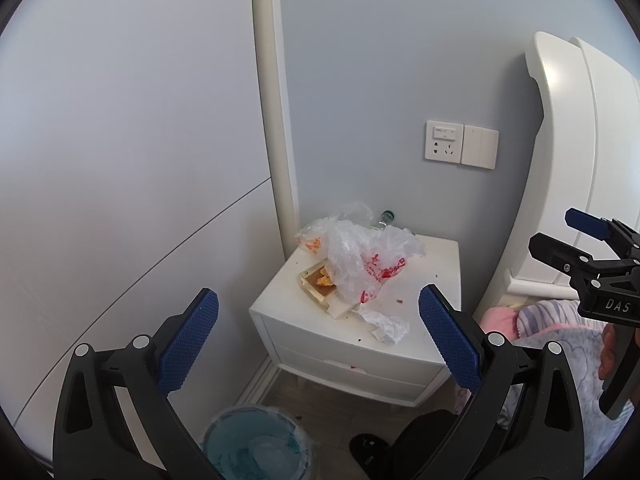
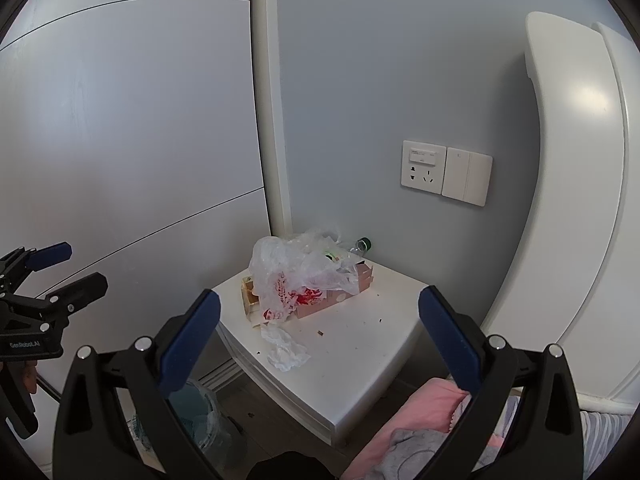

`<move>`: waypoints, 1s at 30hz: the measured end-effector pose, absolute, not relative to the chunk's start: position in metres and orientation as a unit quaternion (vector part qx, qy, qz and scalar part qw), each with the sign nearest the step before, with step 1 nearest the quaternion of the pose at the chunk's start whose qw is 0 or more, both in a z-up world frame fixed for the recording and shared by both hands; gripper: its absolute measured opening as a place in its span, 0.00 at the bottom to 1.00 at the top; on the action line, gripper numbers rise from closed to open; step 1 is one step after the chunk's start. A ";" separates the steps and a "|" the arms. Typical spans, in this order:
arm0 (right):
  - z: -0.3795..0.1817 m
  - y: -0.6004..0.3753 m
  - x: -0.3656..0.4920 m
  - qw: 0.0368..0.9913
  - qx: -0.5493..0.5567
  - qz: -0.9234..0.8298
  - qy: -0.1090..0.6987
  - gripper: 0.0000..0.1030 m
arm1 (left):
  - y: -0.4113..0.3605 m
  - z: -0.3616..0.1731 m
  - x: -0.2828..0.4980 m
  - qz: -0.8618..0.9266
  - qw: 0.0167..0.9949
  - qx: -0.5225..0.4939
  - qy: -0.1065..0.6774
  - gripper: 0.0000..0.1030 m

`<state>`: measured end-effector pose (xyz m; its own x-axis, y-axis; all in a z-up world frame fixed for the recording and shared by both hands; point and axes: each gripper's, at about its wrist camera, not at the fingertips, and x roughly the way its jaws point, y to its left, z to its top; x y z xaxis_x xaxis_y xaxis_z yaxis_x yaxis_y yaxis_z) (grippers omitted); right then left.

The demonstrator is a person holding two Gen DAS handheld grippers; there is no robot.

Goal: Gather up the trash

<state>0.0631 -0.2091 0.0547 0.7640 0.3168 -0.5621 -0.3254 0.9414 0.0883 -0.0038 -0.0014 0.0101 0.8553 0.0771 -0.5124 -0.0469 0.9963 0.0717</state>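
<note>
A white nightstand (image 1: 432, 264) with two drawers stands in the corner, its top speckled with small dark crumbs. Behind it, on the pale blue wall (image 1: 380, 60), a socket plate (image 1: 444, 141) sits directly beside a double switch plate (image 1: 480, 147), edges touching. A cream vertical trim strip (image 1: 272, 100) separates the wall from white wardrobe panels (image 1: 120, 120) on the left. A white headboard (image 2: 568, 160) rises at the right (glossy, catching glare). Below it lies pink and patterned bedding (image 2: 416, 424). The floor (image 1: 320, 412) is grey-brown.
</note>
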 end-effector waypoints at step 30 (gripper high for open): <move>0.051 -0.209 0.063 0.939 -0.008 0.166 0.300 0.94 | -0.004 0.004 -0.007 0.037 0.961 0.025 0.272 0.95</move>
